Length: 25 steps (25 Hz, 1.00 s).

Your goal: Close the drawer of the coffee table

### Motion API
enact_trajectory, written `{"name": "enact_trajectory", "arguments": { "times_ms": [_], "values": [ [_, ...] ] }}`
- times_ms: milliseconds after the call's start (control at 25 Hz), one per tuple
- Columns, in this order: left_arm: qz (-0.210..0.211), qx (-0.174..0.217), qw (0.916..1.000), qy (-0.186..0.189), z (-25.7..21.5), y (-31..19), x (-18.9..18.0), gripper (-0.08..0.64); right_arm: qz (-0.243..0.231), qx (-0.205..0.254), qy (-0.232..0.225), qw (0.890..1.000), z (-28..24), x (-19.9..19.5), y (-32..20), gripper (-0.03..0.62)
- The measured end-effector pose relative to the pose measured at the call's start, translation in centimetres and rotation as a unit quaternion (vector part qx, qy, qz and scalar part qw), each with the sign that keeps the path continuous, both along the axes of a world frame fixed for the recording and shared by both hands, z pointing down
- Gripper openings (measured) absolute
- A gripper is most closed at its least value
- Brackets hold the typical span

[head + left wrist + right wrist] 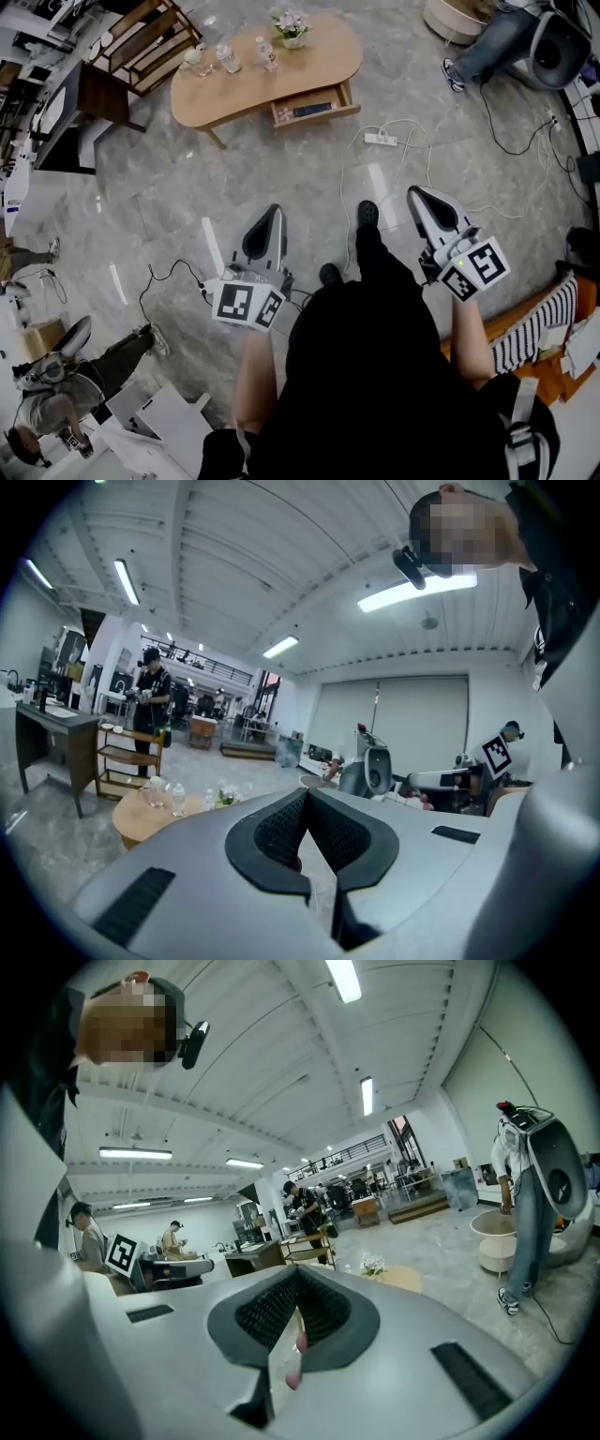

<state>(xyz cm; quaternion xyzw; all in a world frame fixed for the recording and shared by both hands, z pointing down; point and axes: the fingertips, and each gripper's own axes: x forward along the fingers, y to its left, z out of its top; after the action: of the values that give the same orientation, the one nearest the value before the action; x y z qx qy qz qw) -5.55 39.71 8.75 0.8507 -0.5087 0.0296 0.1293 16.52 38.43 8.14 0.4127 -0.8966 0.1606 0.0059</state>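
Observation:
A kidney-shaped wooden coffee table (309, 70) stands at the top of the head view, well ahead of me. Its drawer (314, 110) hangs pulled out from the near side, with a dark flat object inside. My left gripper (272, 214) is shut and empty, held low over the grey floor. My right gripper (415, 194) is also shut with nothing in it, to the right of my shoes. Both point toward the table and are far from it. In the left gripper view the table (141, 817) shows small at the left. The right gripper view catches the table top (398, 1279) just past the jaws.
Bottles (265, 52), glasses and a small flower pot (292, 26) stand on the table. A white power strip (380, 139) and cables lie on the floor between me and the table. A wooden shelf (141, 42) is at the top left. A seated person's legs (483, 52) are at the top right.

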Motion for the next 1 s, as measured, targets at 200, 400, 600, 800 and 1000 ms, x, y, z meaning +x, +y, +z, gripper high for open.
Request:
{"name": "enact_trajectory", "arguments": {
  "times_ms": [200,400,600,800,1000],
  "values": [
    [-0.02,-0.003,0.9998,-0.003,-0.2,-5.7,2.3,0.012,-0.057,-0.02,0.051,0.997,2.0,1.1,-6.5,0.012],
    [-0.044,-0.015,0.9989,-0.007,0.9,-9.9,4.3,0.012,-0.111,-0.037,0.032,0.993,3.3,1.6,-11.3,0.012],
    [-0.077,-0.038,0.9962,-0.005,2.5,-12.8,4.0,0.012,-0.127,-0.04,0.021,0.991,4.3,1.8,-14.9,0.012],
    [-0.081,-0.065,0.9946,-0.007,4.4,-16.5,2.8,0.012,-0.112,-0.057,0.039,0.991,6.6,0.9,-19.0,0.012],
    [-0.07,-0.069,0.9951,-0.008,6.4,-19.9,0.8,0.012,-0.098,-0.071,0.06,0.991,9.2,-1.1,-22.0,0.012]
  ]
}}
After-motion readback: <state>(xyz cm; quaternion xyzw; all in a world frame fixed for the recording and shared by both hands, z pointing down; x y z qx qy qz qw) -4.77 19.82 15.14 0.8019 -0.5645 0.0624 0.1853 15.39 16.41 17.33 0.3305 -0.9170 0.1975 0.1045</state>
